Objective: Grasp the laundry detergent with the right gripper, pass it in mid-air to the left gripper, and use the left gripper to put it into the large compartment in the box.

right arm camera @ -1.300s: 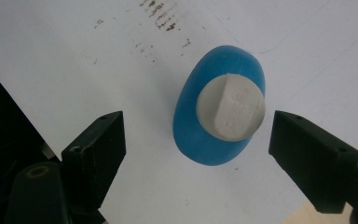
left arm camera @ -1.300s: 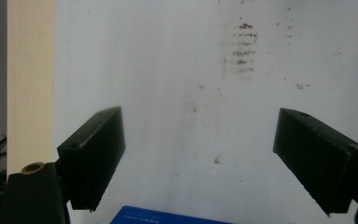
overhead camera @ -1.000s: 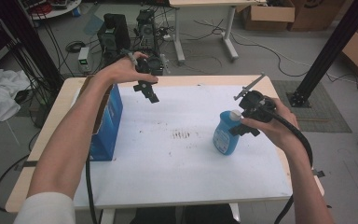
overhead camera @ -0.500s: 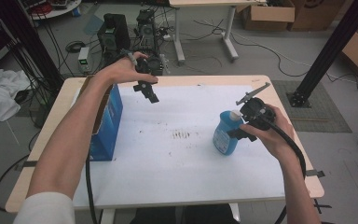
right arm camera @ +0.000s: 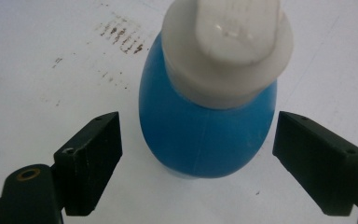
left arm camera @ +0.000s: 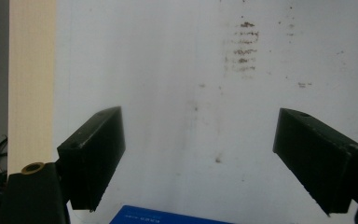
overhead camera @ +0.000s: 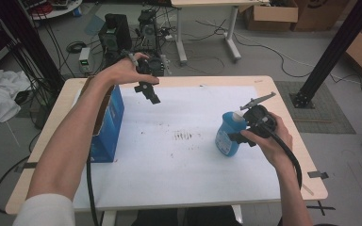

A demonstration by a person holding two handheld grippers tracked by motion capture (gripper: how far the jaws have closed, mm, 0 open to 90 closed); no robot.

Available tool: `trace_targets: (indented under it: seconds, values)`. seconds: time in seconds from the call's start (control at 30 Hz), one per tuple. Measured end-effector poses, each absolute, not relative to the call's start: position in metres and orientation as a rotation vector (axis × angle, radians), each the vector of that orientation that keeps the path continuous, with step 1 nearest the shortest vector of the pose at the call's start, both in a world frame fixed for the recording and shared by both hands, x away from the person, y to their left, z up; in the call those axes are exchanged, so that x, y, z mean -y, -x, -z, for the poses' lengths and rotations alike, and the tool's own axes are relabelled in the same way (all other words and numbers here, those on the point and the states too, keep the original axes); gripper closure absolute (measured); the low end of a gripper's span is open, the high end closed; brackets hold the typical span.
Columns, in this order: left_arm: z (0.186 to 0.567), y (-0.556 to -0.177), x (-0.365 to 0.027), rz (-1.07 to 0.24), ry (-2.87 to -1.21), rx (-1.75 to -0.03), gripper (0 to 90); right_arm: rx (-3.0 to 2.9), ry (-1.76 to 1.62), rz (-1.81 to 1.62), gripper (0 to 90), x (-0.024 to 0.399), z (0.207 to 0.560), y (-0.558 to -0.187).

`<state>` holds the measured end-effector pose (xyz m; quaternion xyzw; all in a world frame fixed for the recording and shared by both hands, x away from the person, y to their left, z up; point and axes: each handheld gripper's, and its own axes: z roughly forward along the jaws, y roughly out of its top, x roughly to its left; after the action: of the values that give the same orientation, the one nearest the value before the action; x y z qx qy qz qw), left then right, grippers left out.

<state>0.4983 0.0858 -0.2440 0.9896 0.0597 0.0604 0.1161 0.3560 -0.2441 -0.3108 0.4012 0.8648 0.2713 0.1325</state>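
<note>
Even, soft overhead light keeps the white worktop (overhead camera: 188, 169) bright, almost washed out, with only faint shadows. The high view is sharp but bends at its edges. In the right gripper view the bottle's white cap (right arm camera: 227, 44) is blurred and slightly glaring.

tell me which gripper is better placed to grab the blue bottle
Right. The right gripper has open jaws either side of the blue bottle; the left gripper hovers open above the far left, beside the blue box.

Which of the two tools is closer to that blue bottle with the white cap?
The right tool. It sits right at the blue bottle, its open jaws on either side of the body, not touching. The left tool hovers far off near the table's far edge, beside the blue box.
</note>
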Motion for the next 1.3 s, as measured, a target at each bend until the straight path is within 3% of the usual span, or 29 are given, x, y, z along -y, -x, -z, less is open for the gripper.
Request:
trace_targets:
  seconds: [1.3]
  values:
    - [0.245, -0.497, -0.089, -0.174, -2.880, -0.181, 17.3, -2.144, -1.324, -1.022, 14.9, 0.241, 0.362, -0.340]
